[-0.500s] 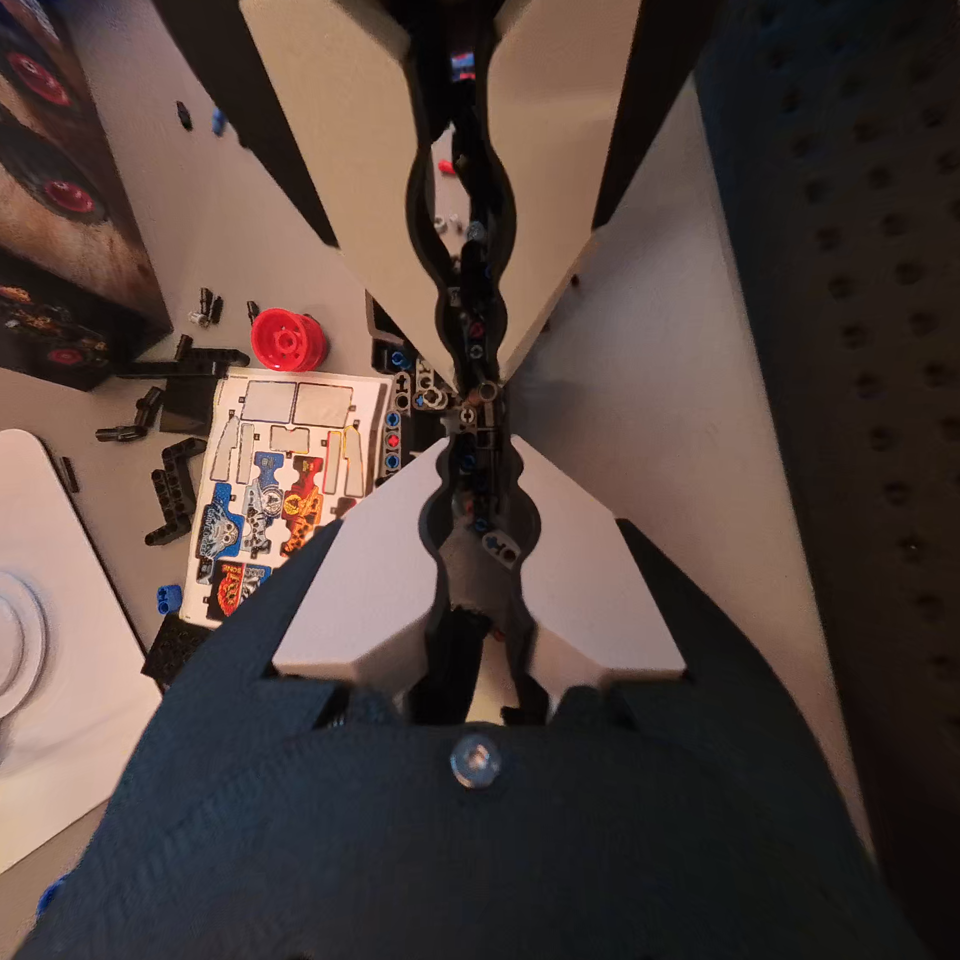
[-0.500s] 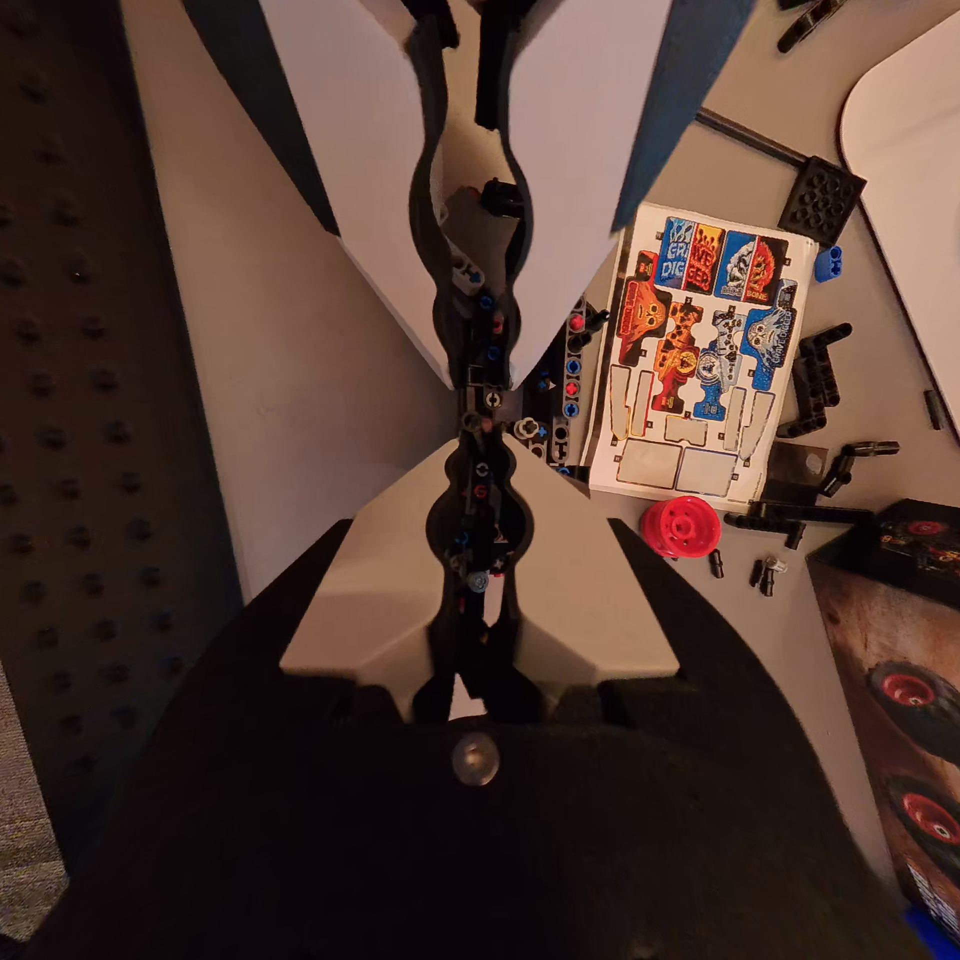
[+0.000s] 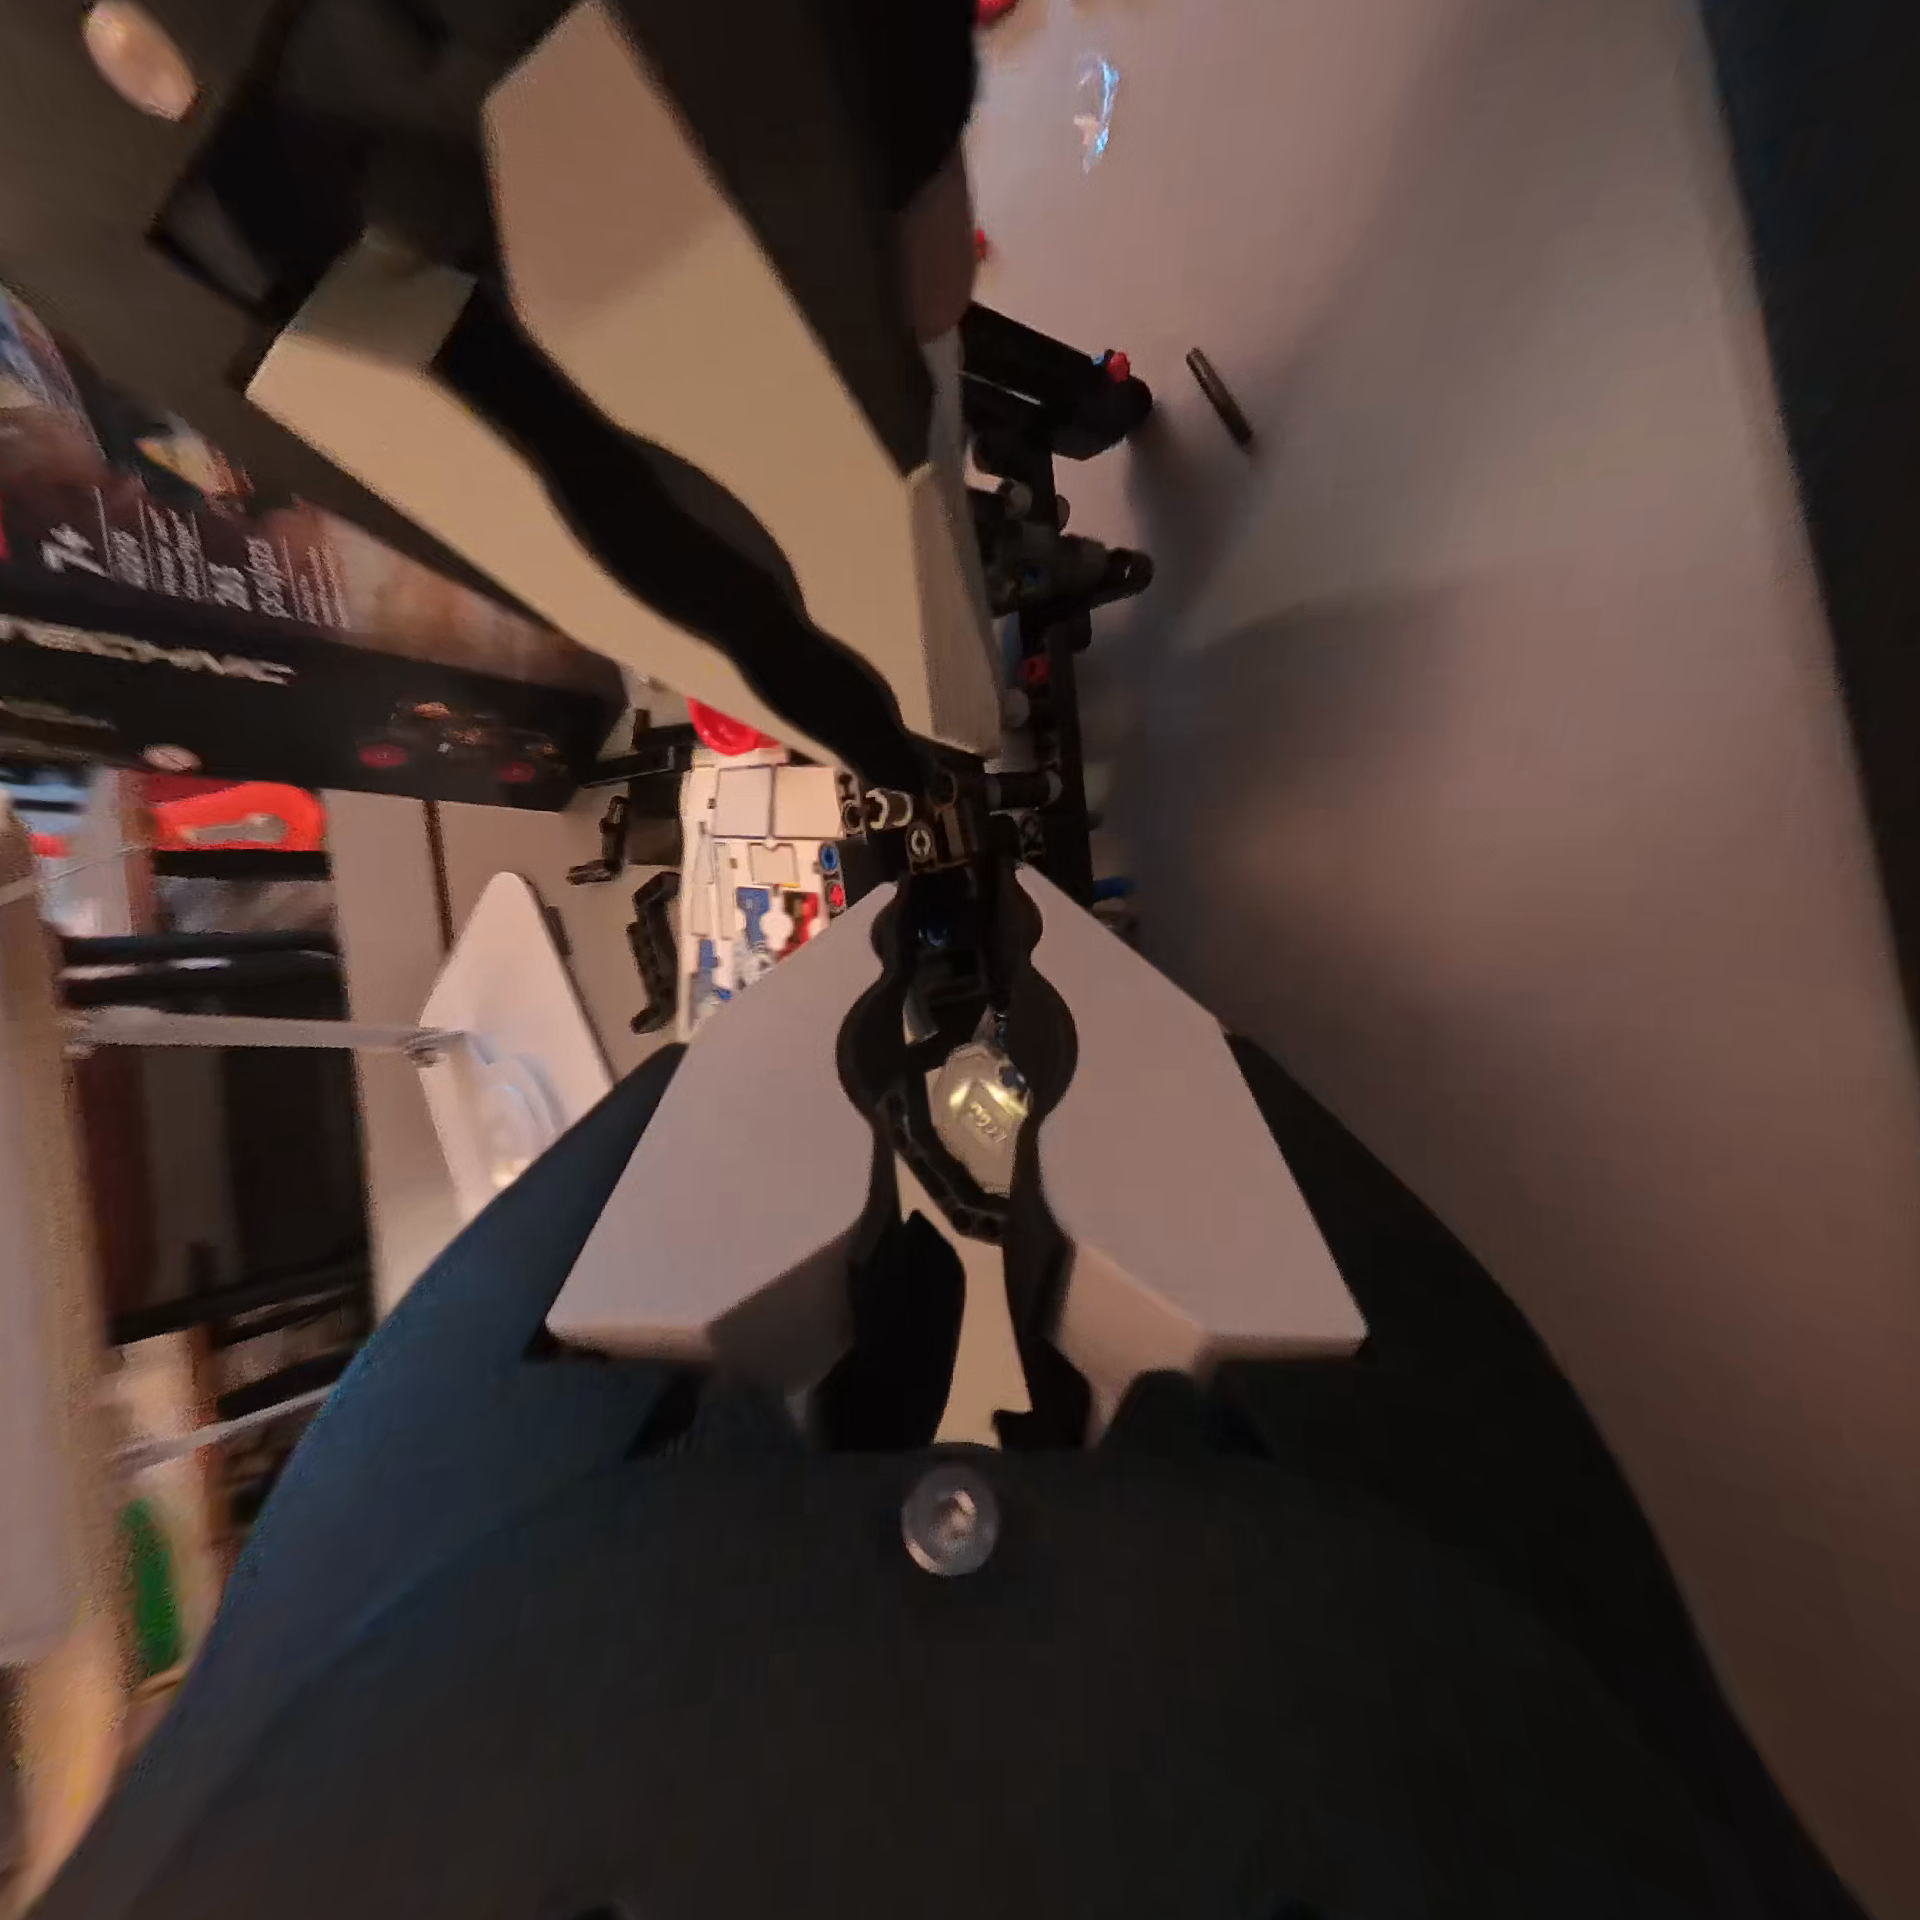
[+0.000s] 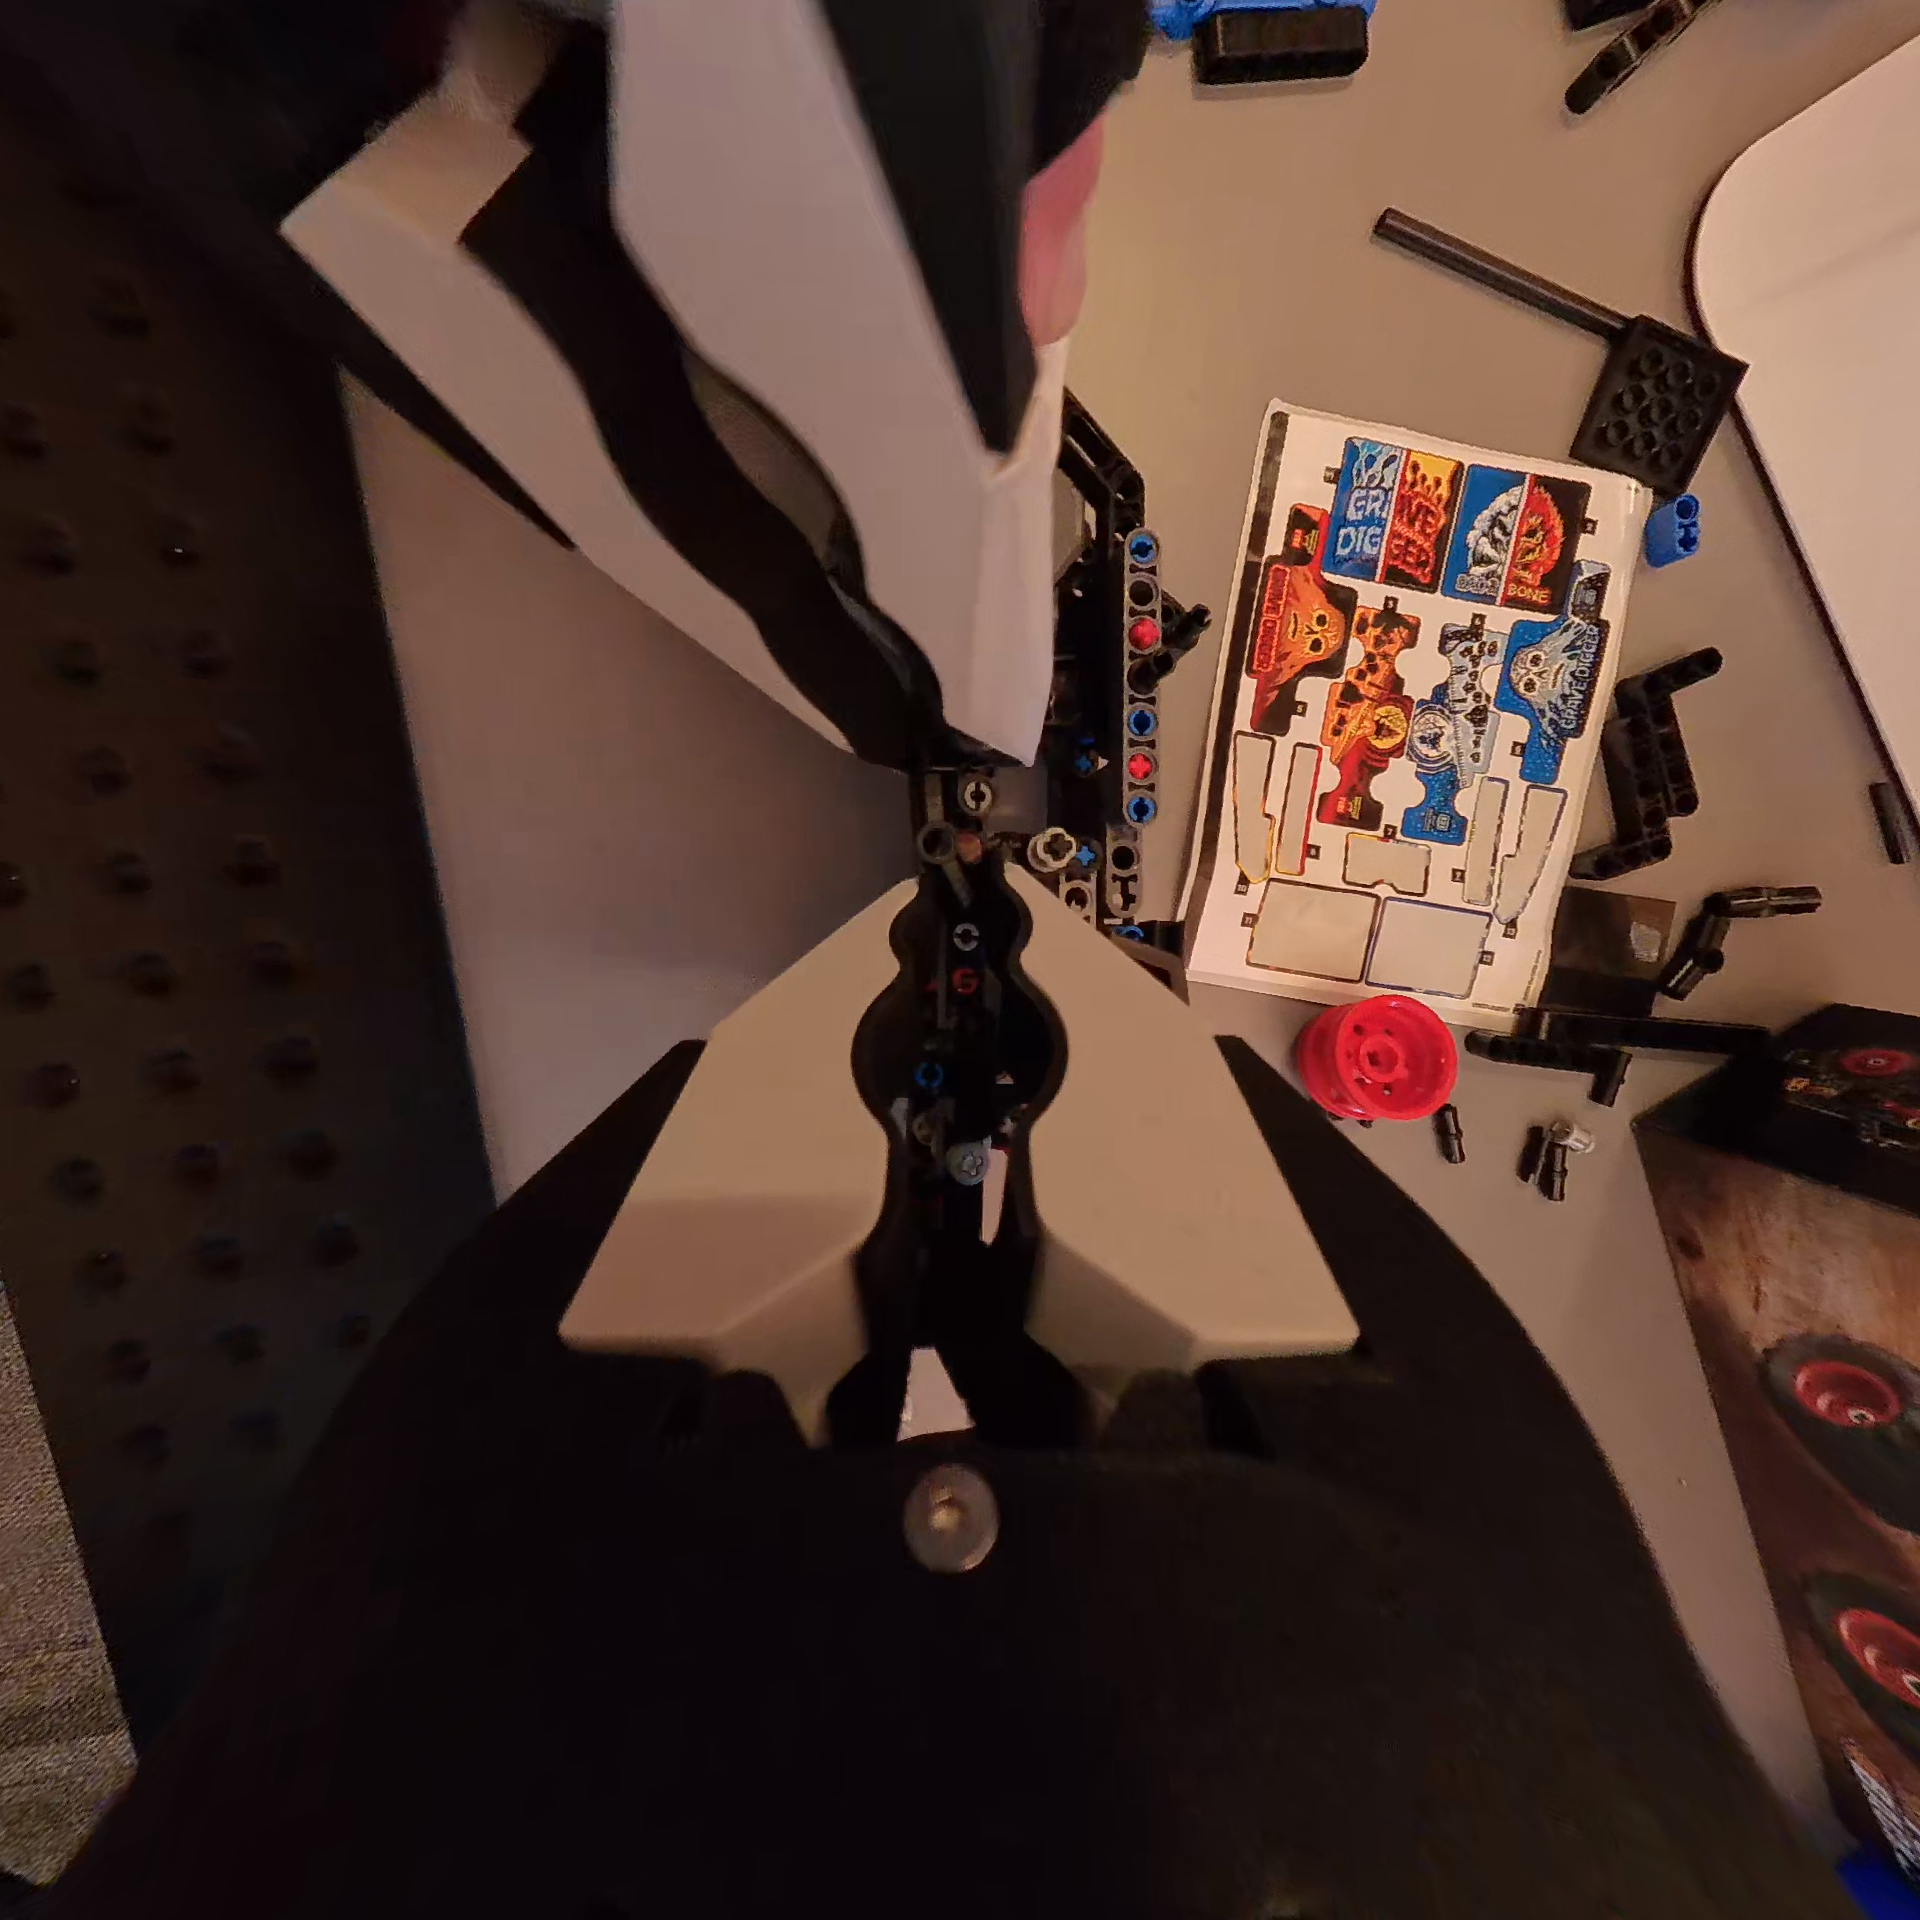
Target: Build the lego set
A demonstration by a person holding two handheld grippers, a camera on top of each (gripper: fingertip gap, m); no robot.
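In the right wrist view, the right claw (image 4: 961, 883) sits at the centre of the frame with its 2 white fingers (image 4: 790, 1153) pressed together on a black lego frame (image 4: 1127, 665) studded with blue and red pins. The left claw (image 4: 971, 743) comes down from the upper left of the frame and is likewise clamped on the same lego frame, tip almost touching tip. The build is held between them, over the pale worktop (image 4: 644, 831).

Right of centre lies a sticker sheet (image 4: 1403, 717), flat on the worktop. A red wheel hub (image 4: 1377, 1055) rests just below it, and loose black beams (image 4: 1647, 758) lie to the sheet's right. A small blue connector (image 4: 1673, 530) sits near the sheet's upper right corner. The set's box (image 4: 1808, 1351) fills the lower right corner.

The left wrist view is motion-blurred, with the left claw (image 3: 956, 878) shut on the frame at centre.
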